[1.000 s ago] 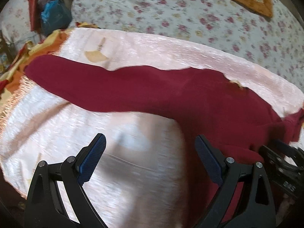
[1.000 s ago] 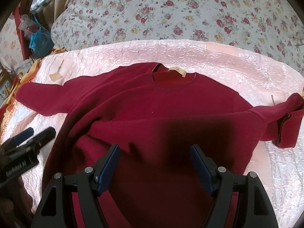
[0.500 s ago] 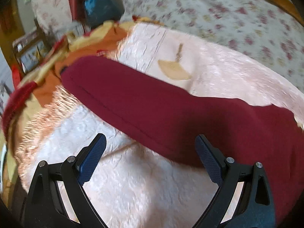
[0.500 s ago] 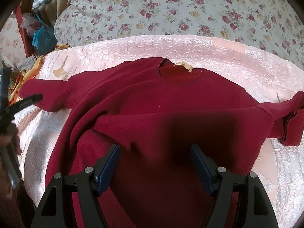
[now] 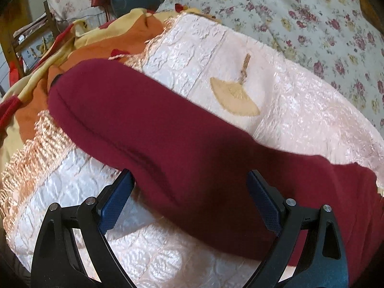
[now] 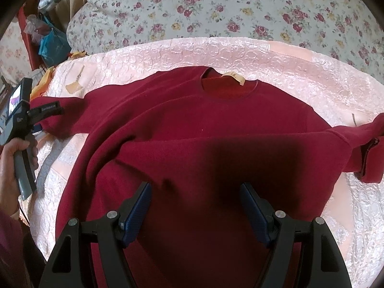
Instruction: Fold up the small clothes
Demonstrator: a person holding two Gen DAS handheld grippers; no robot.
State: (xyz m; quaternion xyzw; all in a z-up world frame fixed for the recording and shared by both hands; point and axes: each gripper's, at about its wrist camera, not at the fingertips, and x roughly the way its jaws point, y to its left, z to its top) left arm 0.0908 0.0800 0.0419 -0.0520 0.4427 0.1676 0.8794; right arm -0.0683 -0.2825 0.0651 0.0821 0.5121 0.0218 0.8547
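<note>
A dark red sweater [image 6: 192, 129] lies face up on a pink satin cloth [image 6: 288, 67], its neck and beige label [image 6: 233, 78] at the far side. Its left sleeve [image 5: 148, 124] stretches out to the cuff [image 5: 60, 88] by the cloth's fringe. My left gripper [image 5: 189, 187] is open just above this sleeve, one pad on each side, neither pressing. In the right wrist view a hand [image 6: 12, 156] holds that left gripper [image 6: 48, 117] at the sleeve end. My right gripper [image 6: 194, 204] hangs open over the sweater's lower body. The right sleeve [image 6: 369, 153] is doubled back at the right edge.
A floral bedspread [image 6: 216, 12] lies behind the pink cloth. An orange and yellow cloth [image 5: 96, 48] is bunched past the fringe [image 5: 36, 148] on the left. A blue bag [image 6: 51, 45] and a wooden chair [image 5: 14, 52] stand beyond. A beige tassel [image 5: 235, 93] rests near the sleeve.
My left gripper has swung left along the sleeve toward the cuff and come closer to it. The right gripper and the sweater's body have stayed put.
</note>
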